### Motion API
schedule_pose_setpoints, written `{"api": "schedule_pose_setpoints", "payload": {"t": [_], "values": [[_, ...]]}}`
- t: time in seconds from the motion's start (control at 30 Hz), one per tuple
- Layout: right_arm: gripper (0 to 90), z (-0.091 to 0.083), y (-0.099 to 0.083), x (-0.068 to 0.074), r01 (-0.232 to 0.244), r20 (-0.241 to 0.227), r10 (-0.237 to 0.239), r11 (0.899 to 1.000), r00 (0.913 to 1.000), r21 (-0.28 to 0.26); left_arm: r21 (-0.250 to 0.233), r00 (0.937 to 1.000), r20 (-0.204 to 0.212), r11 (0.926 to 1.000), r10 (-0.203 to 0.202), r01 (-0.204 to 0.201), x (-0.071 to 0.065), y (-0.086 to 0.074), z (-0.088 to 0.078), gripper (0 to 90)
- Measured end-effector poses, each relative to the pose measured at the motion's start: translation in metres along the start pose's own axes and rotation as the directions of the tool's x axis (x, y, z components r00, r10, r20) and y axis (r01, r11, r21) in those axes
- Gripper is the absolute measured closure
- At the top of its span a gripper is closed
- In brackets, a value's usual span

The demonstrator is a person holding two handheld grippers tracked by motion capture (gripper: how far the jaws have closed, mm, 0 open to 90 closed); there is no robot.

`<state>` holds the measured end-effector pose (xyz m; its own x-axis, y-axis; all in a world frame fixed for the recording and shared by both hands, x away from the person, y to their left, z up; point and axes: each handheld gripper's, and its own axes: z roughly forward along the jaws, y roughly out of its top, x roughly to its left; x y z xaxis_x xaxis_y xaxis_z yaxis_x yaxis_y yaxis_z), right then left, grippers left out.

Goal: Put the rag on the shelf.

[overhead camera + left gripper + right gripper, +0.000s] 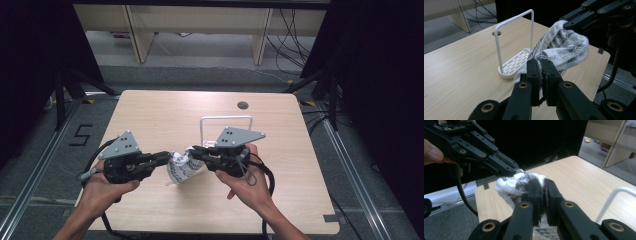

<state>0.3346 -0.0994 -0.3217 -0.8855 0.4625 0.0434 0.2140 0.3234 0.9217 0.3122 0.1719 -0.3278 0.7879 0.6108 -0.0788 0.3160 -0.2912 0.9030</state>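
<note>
Your left tongs (166, 158) and right tongs (196, 152) are both clamped on the white patterned cloth (180, 169), lifted between them above the desk (150, 115). Just behind stands a white wire-handled rack (226, 120).

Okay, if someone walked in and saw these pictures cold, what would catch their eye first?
First, the white patterned cloth held up above the near middle of the wooden table, pinched from both sides by the left gripper and the right gripper. Next, the white wire rack standing just behind it.
</note>
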Motion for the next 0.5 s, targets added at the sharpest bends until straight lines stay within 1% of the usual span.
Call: {"api": "schedule_pose_setpoints", "payload": {"t": [0.03, 0.07, 0.1, 0.13, 0.17, 0.2, 0.27, 0.3, 0.33, 0.4, 0.43, 0.47, 0.5], "values": [[85.7, 0.0, 0.0, 0.0, 0.0, 0.0, 0.0, 1.0, 1.0, 0.0, 0.01, 1.0, -0.004, 1.0, -0.002, 0.002, 0.0, 0.004, 0.001, 84.6], [85.8, -0.006, 0.002, -0.002, -0.03, 0.002, 0.03, 1.0, 0.9995, 0.001, 0.01, 1.0, 0.002, 0.9999, 0.005, -0.005, -0.001, 0.011, 0.006, 84.6], [85.8, -0.006, 0.002, -0.002, -0.03, 0.002, 0.03, 1.0, 0.9995, 0.001, 0.01, 1.0, 0.002, 0.9999, 0.005, -0.005, -0.001, 0.011, 0.006, 84.6], [85.7, -0.008, 0.003, -0.002, -0.033, 0.011, 0.033, 0.999, 0.9994, 0.003, 0.005, 0.9999, 0.009, 0.9999, 0.01, -0.01, -0.002, 0.017, 0.009, 84.6], [85.8, -0.012, 0.006, -0.003, -0.021, 0.028, 0.022, 1.0, 0.9994, -0.014, 0.0, 0.9998, 0.014, 0.9999, 0.017, -0.017, -0.003, 0.022, 0.011, 84.6], [85.7, -0.017, 0.008, -0.002, -0.028, 0.037, 0.028, 1.0, 0.9989, -0.008, -0.004, 0.9997, 0.015, 0.9998, 0.022, -0.022, -0.003, 0.027, 0.013, 84.6], [85.7, -0.025, 0.012, -0.002, -0.034, 0.052, 0.035, 0.999, 0.998, -0.013, -0.012, 0.9995, 0.014, 0.9995, 0.028, -0.028, -0.004, 0.037, 0.017, 84.6], [85.7, -0.03, 0.015, -0.006, 0.013, 0.069, -0.01, 0.999, 0.9975, -0.035, -0.015, 0.9994, 0.012, 0.9994, 0.031, -0.031, -0.004, 0.04, 0.018, 84.6], [85.7, -0.033, 0.016, -0.005, -0.004, 0.067, 0.007, 0.999, 0.9977, -0.042, -0.021, 0.9995, 0.011, 0.9994, 0.029, -0.029, -0.005, 0.044, 0.02, 84.6], [85.7, -0.046, 0.019, -0.008, -0.007, 0.093, 0.012, 0.999, 0.9956, -0.053, -0.022, 0.9989, 0.014, 0.9988, 0.044, -0.043, -0.006, 0.051, 0.023, 84.6], [85.7, -0.046, 0.019, -0.008, -0.007, 0.093, 0.012, 0.999, 0.9956, -0.053, -0.022, 0.9987, 0.016, 0.9986, 0.048, -0.048, -0.007, 0.054, 0.025, 84.6], [85.7, -0.052, 0.02, -0.012, -0.005, 0.12, 0.014, 0.997, 0.9927, -0.071, -0.028, 0.9984, 0.019, 0.9982, 0.053, -0.053, -0.009, 0.061, 0.027, 84.6], [85.7, -0.052, 0.02, -0.012, -0.005, 0.12, 0.014, 0.997, 0.9927, -0.071, -0.028, 0.9984, 0.019, 0.9982, 0.053, -0.053, -0.009, 0.061, 0.027, 84.6]]}}
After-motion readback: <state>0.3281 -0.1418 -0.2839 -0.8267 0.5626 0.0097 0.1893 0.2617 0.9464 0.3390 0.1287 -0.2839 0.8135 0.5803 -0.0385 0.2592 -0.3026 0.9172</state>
